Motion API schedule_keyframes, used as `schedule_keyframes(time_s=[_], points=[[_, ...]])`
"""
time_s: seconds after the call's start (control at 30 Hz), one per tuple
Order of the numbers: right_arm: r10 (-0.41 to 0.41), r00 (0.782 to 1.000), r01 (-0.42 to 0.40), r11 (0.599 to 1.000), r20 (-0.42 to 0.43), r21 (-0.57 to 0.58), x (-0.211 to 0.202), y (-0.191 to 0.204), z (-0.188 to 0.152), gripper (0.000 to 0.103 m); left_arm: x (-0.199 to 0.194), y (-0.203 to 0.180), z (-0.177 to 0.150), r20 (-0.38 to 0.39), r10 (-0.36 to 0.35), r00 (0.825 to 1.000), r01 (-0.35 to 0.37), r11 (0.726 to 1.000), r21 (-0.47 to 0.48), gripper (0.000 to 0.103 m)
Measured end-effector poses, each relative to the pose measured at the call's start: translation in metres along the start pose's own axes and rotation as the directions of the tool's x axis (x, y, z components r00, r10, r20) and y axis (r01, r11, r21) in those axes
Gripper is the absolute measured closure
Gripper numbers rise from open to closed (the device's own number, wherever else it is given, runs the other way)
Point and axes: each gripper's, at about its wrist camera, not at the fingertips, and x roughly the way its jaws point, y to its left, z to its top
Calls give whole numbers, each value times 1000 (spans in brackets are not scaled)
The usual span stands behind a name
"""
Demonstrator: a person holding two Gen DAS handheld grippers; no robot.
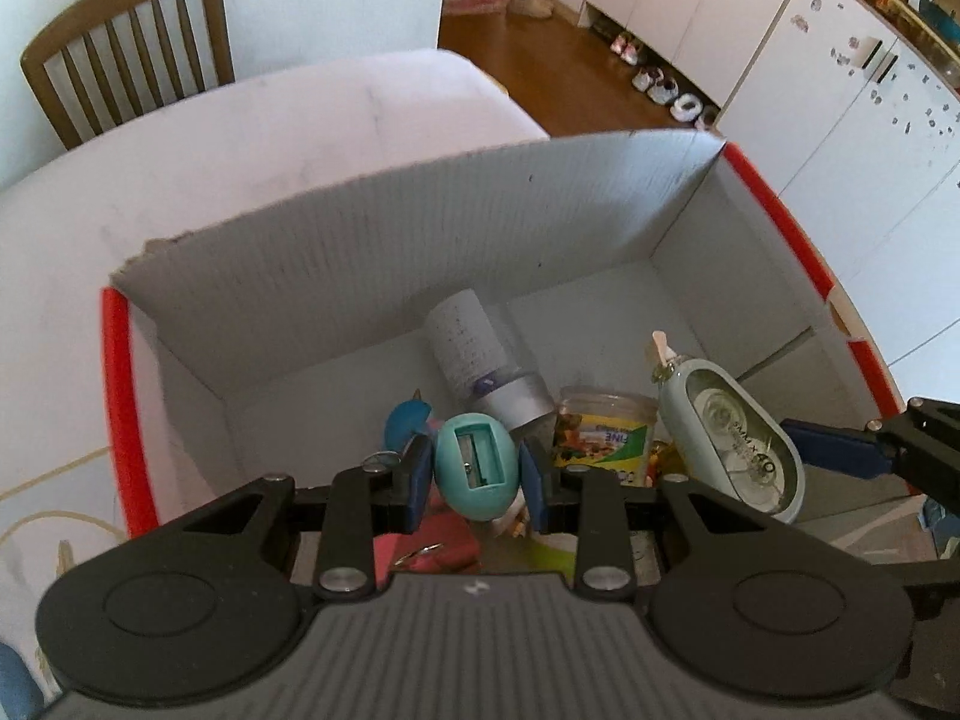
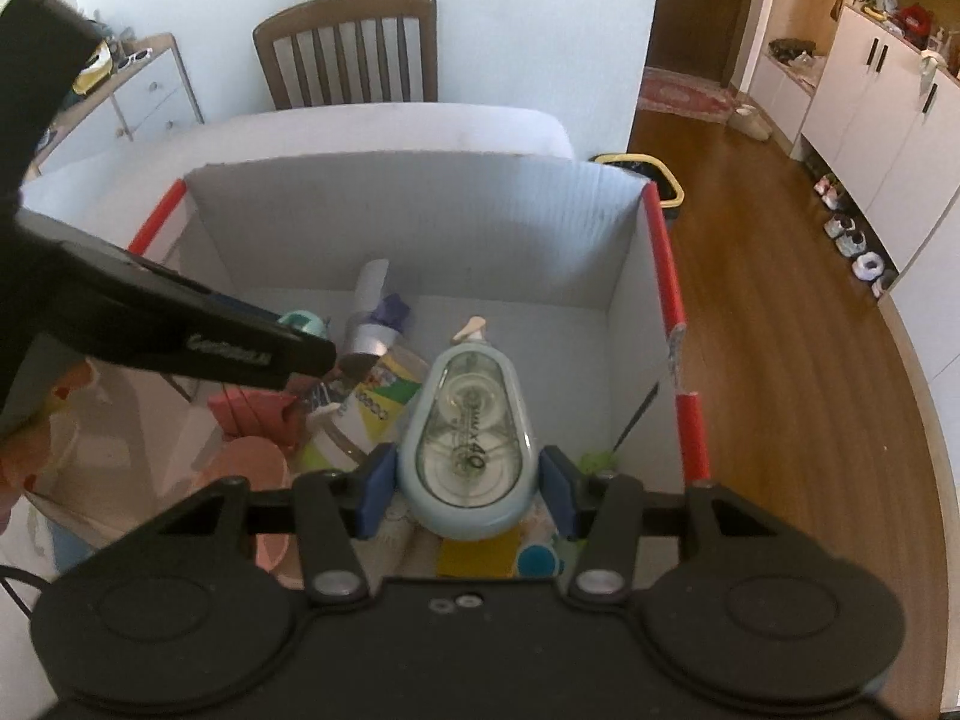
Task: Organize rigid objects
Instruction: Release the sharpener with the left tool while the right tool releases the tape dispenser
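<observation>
White-topped table (image 1: 312,138), slatted wooden chair (image 2: 351,54) against white wall, wood floor (image 2: 780,312), white cabinets (image 1: 840,78), daylight.

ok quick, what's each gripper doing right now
Left gripper: shut on the teal pencil sharpener.
Right gripper: shut on the correction tape dispenser.

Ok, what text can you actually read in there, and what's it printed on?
"40": on the tape dispenser; the print before it is blurred.
"FINE", upside down: on the jar label; the rest is too small.
Raised brand on the left hand-held gripper finger: unreadable.
Print on the white tube: too faint.
</observation>
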Motion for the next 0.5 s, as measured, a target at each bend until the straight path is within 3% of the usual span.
schedule_keyframes(time_s=[0.5], points=[[-4,998,6,999,-57,40,18,-6,6,51,8,-17,-5,-19,46,999,-44,995,90,72]])
